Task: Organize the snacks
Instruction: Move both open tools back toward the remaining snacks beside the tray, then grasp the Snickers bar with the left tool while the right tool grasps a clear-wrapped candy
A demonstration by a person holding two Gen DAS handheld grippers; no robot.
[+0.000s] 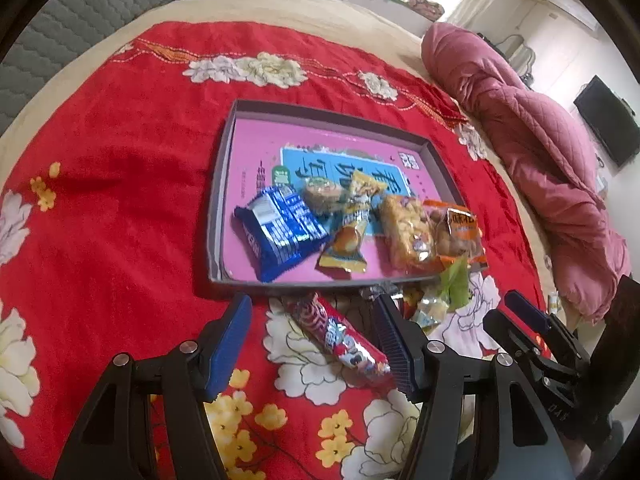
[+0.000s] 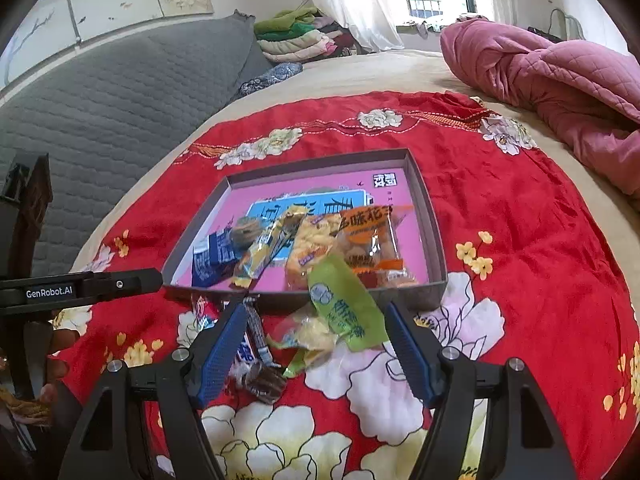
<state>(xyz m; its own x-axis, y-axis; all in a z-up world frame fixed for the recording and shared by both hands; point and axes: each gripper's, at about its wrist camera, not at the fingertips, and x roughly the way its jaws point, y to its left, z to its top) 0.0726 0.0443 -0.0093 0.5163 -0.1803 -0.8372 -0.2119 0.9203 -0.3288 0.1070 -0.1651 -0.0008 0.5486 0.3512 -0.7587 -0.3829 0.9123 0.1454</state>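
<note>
Nearest my left camera, the left gripper [image 1: 316,336] has its blue pads spread, released, with the red patterned wrapper [image 1: 340,338] lying on the cloth between them; I can't see either pad touching it. My right gripper [image 2: 316,344] is likewise spread and grasping nothing, hanging over a loose pile: the green packet [image 2: 346,306] tilted with its upper end over the tray's near wall, a clear yellow candy pack [image 2: 308,336] just beside it at 9 o'clock, and a dark striped wrapper [image 2: 260,376] at 8 o'clock by the left-hand pad. All of it sits on the red floral cloth [image 1: 120,216] spread over a bed. At 12 o'clock from both grippers is the grey tray [image 1: 226,184] with a pink printed floor. Inside it, along the near wall in the left view, left to right: blue snack pack [image 1: 280,236], round cake in clear wrap [image 1: 322,196] behind it, yellow candy bar [image 1: 352,228], puffed yellow snack bag [image 1: 408,232], orange peanut bag [image 1: 458,232] at the right corner. The right gripper also shows in the left view at 3 o'clock. Pink quilt [image 2: 560,80] bunched at 2 o'clock, well apart from the tray. Grey padded headboard [image 2: 120,92] at 10 o'clock.
</note>
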